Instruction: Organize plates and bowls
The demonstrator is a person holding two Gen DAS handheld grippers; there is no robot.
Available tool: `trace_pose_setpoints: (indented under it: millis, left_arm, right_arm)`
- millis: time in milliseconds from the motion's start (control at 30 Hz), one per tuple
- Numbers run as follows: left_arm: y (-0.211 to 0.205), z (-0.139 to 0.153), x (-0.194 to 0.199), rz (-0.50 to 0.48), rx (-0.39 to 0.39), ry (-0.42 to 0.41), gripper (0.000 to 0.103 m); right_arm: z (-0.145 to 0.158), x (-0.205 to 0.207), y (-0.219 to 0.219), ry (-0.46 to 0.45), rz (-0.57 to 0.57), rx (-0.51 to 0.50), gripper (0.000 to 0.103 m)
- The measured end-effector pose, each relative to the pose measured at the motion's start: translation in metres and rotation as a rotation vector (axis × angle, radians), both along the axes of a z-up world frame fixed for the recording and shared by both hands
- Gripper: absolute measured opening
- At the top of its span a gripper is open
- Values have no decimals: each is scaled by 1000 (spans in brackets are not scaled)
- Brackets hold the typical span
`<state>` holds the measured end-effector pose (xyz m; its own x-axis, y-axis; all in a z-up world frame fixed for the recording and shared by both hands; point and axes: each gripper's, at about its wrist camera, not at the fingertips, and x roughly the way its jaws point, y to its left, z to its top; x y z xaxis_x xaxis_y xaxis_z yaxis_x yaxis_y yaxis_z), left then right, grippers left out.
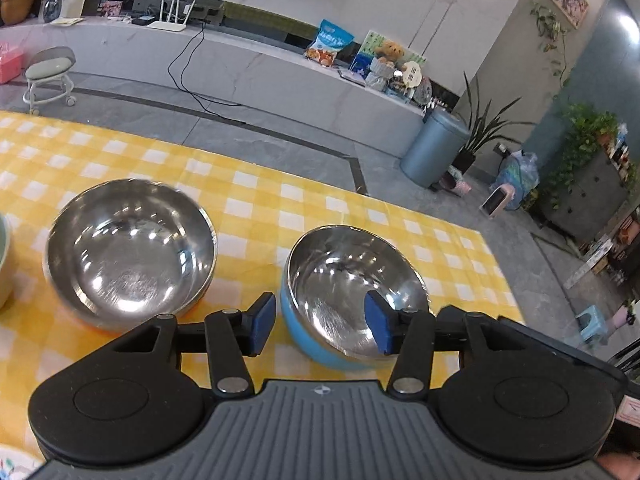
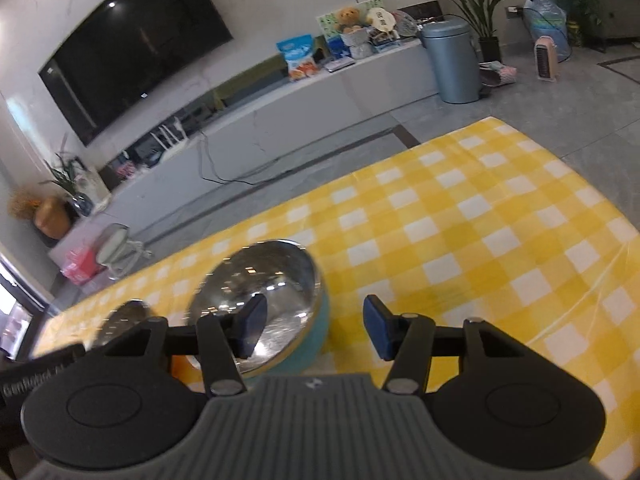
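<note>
Landmark: blue bowl point(image 1: 320, 344), steel inside, upright on the table point(image 1: 256, 216) with yellow-white checked cloth.
Left gripper point(image 1: 320, 322): over the near rim of the blue bowl; jaws spread, one pad outside the bowl wall on the left, other pad above the steel inside; not pressing on the wall.
Right gripper point(image 2: 310, 330): just at the right side of the blue bowl point(image 2: 280, 308); jaws spread, left pad in front of the steel inside, right pad above bare cloth; nothing pinched.
Second steel bowl point(image 1: 130, 250): left of the blue bowl, near but apart, upright, orange outside showing at the bottom edge.
Pale green dish point(image 1: 3, 260): further left of the blue bowl, only an edge visible.
Patterned plate point(image 1: 14, 462): near left of the blue bowl, only a corner in view.
Trash bin point(image 1: 434, 148): on the floor, well behind the blue bowl, beyond the table edge.
</note>
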<state>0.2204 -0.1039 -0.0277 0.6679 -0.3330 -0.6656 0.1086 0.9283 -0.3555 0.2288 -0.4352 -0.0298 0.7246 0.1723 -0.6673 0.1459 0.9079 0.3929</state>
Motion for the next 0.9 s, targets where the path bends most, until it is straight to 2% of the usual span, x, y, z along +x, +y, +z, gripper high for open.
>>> trace_pose_setpoints:
  millis: [67,233,300,367,467,567,733,900]
  left_arm:
    - [-6,-5,9,-1,28,9,58]
    - [-11,-17,19,-2,65,34,56]
    - [-13,-21,24,-6,80,44,43]
    - [-14,-23,25,-9,87,54,34]
    - [-15,-25,26,1,110,62,17]
    - [-15,-25,25,2,114,60,16]
    - [-17,-18,18,2,125,64,15]
    - [-9,-4,2,20,100,79,15]
  right_arm:
    - [-6,4,-2,20,-7,10,48]
    - [-18,11,-1,40,6,27,44]
    - [-21,14,0,43,9,27,42]
    - [-23,17,0,44,11,31,31]
    - [-24,19,-1,44,15,50,23]
    - [-23,19,2,36,34,58,11]
    - [-18,15,3,46,26,43,9]
    - [-2,3,3,49,51,47,9]
